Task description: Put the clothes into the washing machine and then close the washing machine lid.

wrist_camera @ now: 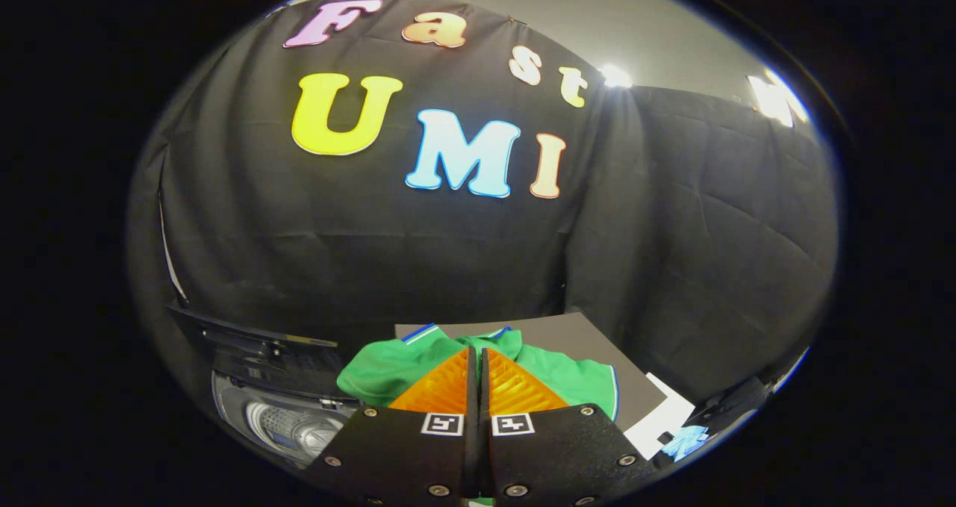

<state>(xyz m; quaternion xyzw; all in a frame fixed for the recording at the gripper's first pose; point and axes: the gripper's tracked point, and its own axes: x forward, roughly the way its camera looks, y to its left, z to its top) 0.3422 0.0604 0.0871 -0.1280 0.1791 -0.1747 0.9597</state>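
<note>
Green clothes [388, 369] with blue-and-white trim lie on a grey board [575, 339]. The gripper [478, 358] has ridged orange fingers [437, 387] pressed together — black mounts, black-and-white square markers. At eight o'clock, the washing machine [284, 417] — black lid, silvery perforated drum.

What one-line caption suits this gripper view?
Closed gripper poised over a green shirt beside the open washing machine.

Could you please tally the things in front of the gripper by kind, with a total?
Garments: 1, green shirt lying beyond the shut gripper, fingers pressed together on nothing
Washing machines: 1, washing machine, lid up
Grey boards: 1, grey board under the shirt
Total: 3
</note>
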